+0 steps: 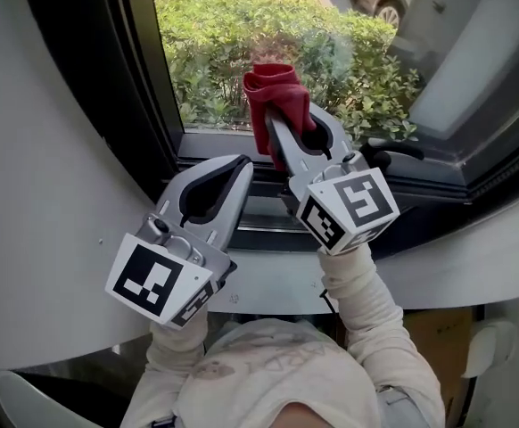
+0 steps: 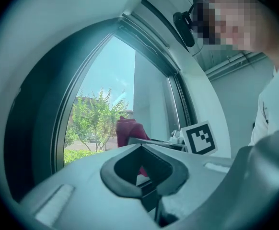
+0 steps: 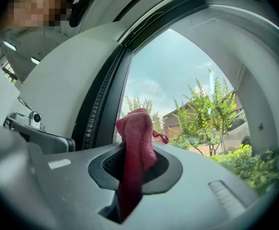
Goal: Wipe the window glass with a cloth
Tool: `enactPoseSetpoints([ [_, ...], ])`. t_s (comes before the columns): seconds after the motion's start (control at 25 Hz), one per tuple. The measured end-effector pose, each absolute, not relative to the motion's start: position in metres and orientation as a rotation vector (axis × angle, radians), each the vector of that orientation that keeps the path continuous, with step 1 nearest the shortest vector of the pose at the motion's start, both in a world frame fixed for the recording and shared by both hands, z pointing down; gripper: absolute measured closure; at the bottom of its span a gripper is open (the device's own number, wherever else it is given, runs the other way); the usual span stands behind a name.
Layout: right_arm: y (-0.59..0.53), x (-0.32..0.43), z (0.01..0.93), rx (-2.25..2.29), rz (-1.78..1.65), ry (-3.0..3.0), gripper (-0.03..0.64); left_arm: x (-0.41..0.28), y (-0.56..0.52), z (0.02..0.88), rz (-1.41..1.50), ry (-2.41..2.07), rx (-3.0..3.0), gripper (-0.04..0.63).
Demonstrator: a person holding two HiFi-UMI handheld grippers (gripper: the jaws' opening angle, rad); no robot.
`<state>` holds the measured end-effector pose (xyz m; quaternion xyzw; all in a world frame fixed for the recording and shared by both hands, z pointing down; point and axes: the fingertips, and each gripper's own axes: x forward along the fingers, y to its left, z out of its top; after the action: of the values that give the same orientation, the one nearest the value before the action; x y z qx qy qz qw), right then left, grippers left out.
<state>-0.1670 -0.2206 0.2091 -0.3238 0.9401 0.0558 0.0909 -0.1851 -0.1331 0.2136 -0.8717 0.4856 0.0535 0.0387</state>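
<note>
Red cloth pinched in right gripper jaws | left gripper jaws together, empty | cloth's tail hidden

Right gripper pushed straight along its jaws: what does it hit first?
Most likely the window glass. The red cloth clamped in the right gripper sticks out past the jaws, so it would touch first. Nothing else shows in between. I cannot tell how far the cloth is from the pane.

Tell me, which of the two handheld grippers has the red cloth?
The right gripper: its fingers pinch the red cloth. The left gripper is shut with nothing between its fingers.
</note>
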Motion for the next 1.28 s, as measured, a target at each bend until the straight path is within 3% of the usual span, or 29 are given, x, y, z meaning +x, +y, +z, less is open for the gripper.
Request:
enactPoseSetpoints([
  [0.52, -0.156, -0.037, 0.249, -1.009, 0.047, 2.806, 0.546, -0.11, -0.133, 0.23, 0.095, 1.37, -2.761, 0.594],
  [1.28, -0.124, -0.018, 0.238, -0.895, -0.006, 2.78, 0.545, -0.072, -0.111, 0.239, 0.06, 1.337, -2.775, 0.595],
])
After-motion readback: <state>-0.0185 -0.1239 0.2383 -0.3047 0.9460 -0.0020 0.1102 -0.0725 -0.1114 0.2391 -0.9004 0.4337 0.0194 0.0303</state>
